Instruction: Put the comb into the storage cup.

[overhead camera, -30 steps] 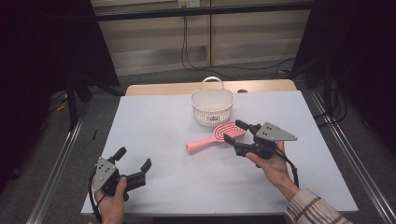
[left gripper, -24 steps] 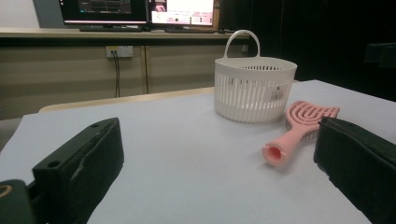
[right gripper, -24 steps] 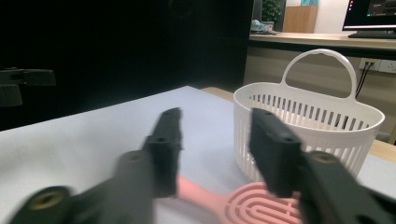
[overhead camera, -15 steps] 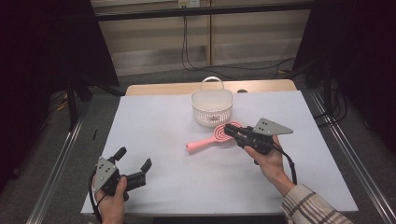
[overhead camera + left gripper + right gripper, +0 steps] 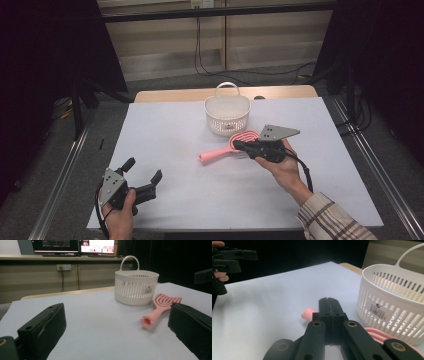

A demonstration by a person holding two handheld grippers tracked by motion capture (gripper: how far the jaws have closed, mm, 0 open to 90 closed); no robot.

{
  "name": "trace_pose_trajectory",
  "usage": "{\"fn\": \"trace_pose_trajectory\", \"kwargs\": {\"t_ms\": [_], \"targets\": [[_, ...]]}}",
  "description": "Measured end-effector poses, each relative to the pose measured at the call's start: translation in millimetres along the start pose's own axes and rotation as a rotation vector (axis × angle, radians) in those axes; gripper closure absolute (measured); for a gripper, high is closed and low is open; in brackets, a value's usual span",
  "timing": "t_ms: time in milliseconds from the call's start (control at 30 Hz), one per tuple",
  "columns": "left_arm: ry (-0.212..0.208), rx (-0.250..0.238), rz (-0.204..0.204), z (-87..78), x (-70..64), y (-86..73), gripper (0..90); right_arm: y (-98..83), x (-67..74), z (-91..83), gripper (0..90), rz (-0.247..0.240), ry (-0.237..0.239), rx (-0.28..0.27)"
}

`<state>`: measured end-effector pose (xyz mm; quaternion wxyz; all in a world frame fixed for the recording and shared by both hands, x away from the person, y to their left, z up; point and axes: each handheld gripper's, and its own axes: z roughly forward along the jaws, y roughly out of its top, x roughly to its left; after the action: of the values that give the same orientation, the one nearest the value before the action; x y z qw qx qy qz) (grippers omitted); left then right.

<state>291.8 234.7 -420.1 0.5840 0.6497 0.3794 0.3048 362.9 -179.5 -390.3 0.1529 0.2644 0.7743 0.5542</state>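
Note:
A pink hairbrush (image 5: pixel 216 154) lies on the white table, its head next to a white slatted basket (image 5: pixel 220 122). My right gripper (image 5: pixel 237 145) hovers over the brush's handle. Its jaws have just been closing and now meet flush in the right gripper view (image 5: pixel 328 300), with nothing between them. The pink handle end (image 5: pixel 308 313) pokes out beyond them. My left gripper (image 5: pixel 144 170) rests open at the front left of the table, far from the brush. In the left gripper view its jaws (image 5: pixel 117 322) stand wide apart, framing the brush (image 5: pixel 160 307) and the basket (image 5: pixel 136 287).
The basket (image 5: pixel 392 307) with its arched handle stands close behind the right gripper. The white table top (image 5: pixel 175 125) runs wide between the two hands. Dark frames and cables surround the table. The left gripper (image 5: pixel 229 257) is seen far off in the right gripper view.
My right gripper moved left over the brush and its jaws went from open to shut. The left hand and the brush stayed put.

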Motion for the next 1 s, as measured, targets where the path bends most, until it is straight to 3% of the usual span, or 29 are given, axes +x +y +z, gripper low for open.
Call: {"fn": "trace_pose_trajectory", "kwargs": {"t_ms": [433,633,667,833,1000], "targets": [[0.003,0.000,0.006,-0.6,0.2,0.3,1.6,11.2,-1.0,10.0,90.0,0.020,0.081,0.159],[0.002,0.000,0.004,-0.5,0.0,0.2,1.6,16.7,-1.6,19.0,90.0,0.002,0.123,0.226],[0.003,0.000,0.004,-0.3,0.2,0.1,1.6,18.1,-1.7,22.6,90.0,0.000,0.146,0.262],[0.001,0.002,0.005,-0.2,0.3,0.1,1.6,20.7,0.4,32.1,90.0,-0.004,0.192,0.333],[0.001,0.002,0.005,-0.1,0.2,0.1,1.7,24.7,4.5,38.5,90.0,-0.025,0.207,0.375]]}}
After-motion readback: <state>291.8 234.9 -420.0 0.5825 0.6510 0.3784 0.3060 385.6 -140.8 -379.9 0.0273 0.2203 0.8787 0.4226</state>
